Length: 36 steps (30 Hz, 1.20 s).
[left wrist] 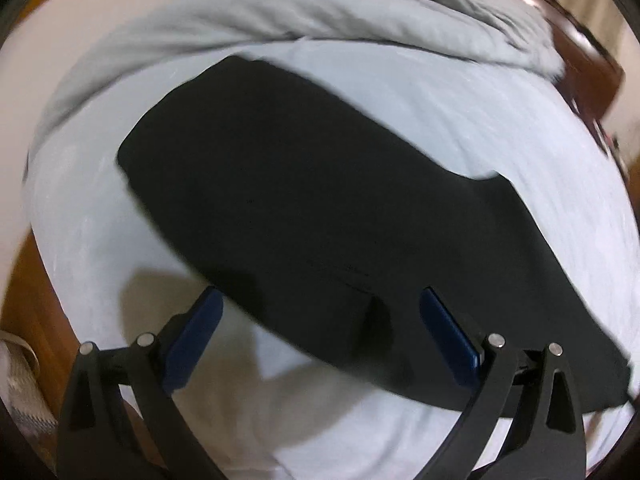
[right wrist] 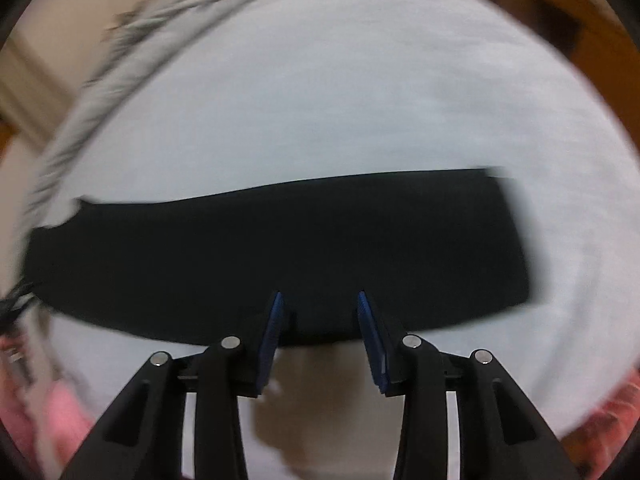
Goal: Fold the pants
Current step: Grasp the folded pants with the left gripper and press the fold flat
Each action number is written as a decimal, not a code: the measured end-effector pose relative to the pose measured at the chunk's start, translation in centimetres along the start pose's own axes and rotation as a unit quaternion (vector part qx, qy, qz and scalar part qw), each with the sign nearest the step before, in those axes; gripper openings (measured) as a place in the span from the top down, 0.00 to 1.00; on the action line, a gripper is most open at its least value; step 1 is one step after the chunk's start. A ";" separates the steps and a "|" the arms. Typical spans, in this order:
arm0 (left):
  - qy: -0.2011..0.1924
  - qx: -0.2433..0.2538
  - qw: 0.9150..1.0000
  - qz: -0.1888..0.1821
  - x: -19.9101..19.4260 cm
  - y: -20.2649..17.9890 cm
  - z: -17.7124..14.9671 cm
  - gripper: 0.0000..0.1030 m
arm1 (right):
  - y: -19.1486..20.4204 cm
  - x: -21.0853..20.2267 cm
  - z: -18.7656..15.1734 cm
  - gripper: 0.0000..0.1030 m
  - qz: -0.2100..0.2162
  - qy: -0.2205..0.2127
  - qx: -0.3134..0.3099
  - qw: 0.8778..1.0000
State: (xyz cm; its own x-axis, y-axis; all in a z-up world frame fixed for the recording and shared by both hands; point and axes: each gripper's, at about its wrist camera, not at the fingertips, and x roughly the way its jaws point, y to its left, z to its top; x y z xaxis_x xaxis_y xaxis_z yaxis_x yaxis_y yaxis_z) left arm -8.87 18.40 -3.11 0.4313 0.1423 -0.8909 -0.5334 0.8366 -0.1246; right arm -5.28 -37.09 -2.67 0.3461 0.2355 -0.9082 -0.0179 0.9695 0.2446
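Note:
Black pants [left wrist: 320,200] lie flat on a pale blue bed sheet [left wrist: 500,128], laid out as one long band. They also show in the right wrist view [right wrist: 280,252], stretched from left to right. My left gripper [left wrist: 320,300] is wide open above the near edge of the pants, with nothing between its blue pads [left wrist: 448,332]. My right gripper [right wrist: 320,304] is open above the near edge of the pants, and its blue pads [right wrist: 370,340] hold nothing.
A bunched grey blanket [left wrist: 320,8] lies along the far side of the bed. A dark wooden bed frame [left wrist: 580,52] runs at the right. The sheet [right wrist: 320,100] stretches wide beyond the pants. Pink cloth [right wrist: 60,420] lies at the lower left.

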 end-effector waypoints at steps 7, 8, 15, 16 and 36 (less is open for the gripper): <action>0.031 -0.072 0.997 -0.026 3.3 3.6 1.1 0.06 | 8.4 6.2 0.2 0.62 0.005 0.038 -0.072 0.997; 0.031 -0.067 0.997 -0.024 3.4 3.5 1.1 0.06 | 8.7 6.9 -0.1 0.61 -0.002 0.044 -0.071 0.997; 0.019 -0.072 0.996 -0.044 3.2 3.0 2.1 0.50 | 8.3 8.0 0.7 0.57 -0.001 0.049 -0.059 0.997; 0.016 -0.080 0.995 -0.051 2.9 3.2 2.2 0.61 | 8.4 8.0 0.7 0.57 0.001 0.048 -0.058 0.997; -0.033 0.029 0.998 -0.033 -3.0 -6.8 -3.3 0.38 | 1.3 3.4 -1.2 0.55 0.023 0.043 -0.013 0.999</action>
State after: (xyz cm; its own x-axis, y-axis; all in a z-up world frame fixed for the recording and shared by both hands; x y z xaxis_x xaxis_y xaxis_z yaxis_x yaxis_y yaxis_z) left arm -8.96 10.55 -1.04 0.5118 0.1184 -0.8509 -0.4593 0.8747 -0.1546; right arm -5.21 -34.98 -5.86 0.2620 0.2832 -0.9226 -0.0561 0.9588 0.2784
